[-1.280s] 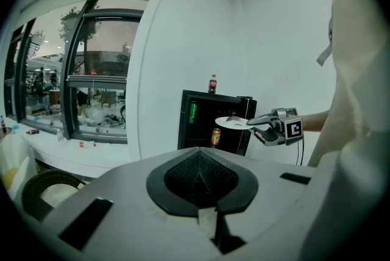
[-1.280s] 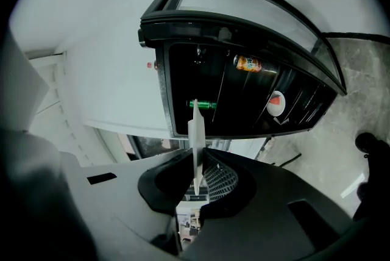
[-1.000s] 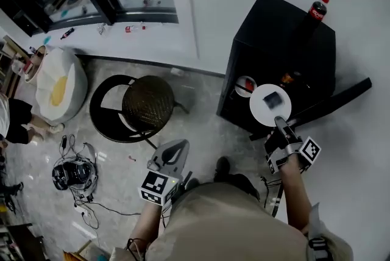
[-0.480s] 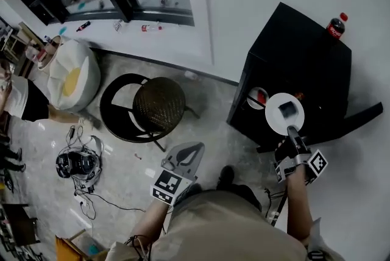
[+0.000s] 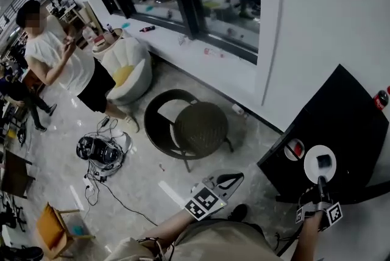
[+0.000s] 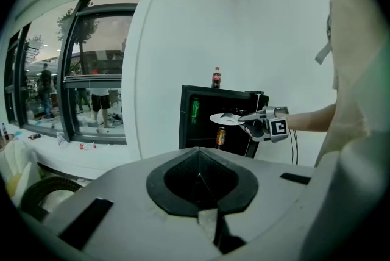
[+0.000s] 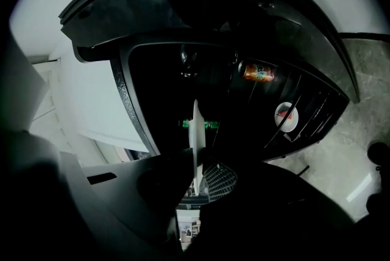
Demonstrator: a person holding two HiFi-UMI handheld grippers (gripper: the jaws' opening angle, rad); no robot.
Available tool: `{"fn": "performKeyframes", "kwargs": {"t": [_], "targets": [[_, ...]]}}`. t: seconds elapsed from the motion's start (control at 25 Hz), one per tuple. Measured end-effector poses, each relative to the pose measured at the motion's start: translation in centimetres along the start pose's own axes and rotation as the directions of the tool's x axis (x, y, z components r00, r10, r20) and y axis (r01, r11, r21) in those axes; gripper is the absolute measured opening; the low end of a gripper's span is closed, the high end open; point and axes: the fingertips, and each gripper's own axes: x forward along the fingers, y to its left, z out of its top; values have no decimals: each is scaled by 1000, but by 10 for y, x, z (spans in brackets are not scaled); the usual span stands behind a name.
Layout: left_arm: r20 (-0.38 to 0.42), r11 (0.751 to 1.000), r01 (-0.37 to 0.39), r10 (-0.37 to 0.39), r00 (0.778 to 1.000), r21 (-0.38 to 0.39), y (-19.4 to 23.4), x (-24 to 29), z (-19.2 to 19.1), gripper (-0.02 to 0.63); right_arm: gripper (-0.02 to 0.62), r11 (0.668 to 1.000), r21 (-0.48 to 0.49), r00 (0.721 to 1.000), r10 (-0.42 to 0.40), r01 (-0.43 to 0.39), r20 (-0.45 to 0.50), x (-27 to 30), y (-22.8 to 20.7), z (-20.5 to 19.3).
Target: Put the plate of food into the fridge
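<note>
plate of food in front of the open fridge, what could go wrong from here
The right gripper pinches the plate only at its rim, so it may tip and the dark food could slide off. Going in, the plate could clip the fridge frame or knock the orange can inside.

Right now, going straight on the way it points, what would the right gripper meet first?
The right gripper, shut on the plate, points into the open fridge; the green can looks first in line, though depth is unclear.
</note>
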Motion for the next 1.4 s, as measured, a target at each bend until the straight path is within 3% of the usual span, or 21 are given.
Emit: {"fn": "performKeyframes", "kwargs": {"t": [0.16,0.28,0.48,1.4], "targets": [[18,1000,-23,22,1000,7,8,-10,-3,8,31,999,-34,999,42,-42,6,15,-7,6],[24,998,-56,56,998,6,20,-23,-2,8,31,998,-10,998,67,-68,-8,37,8,-15],[-16,998,-66,65,998,-23,21,-26,0,8,31,999,24,999,33,-33,0,49,13,-17],[-47,998,-66,65,997,-22,8,-16,-4,8,31,996,94,989,-15,2,144,68,-20,23]]}}
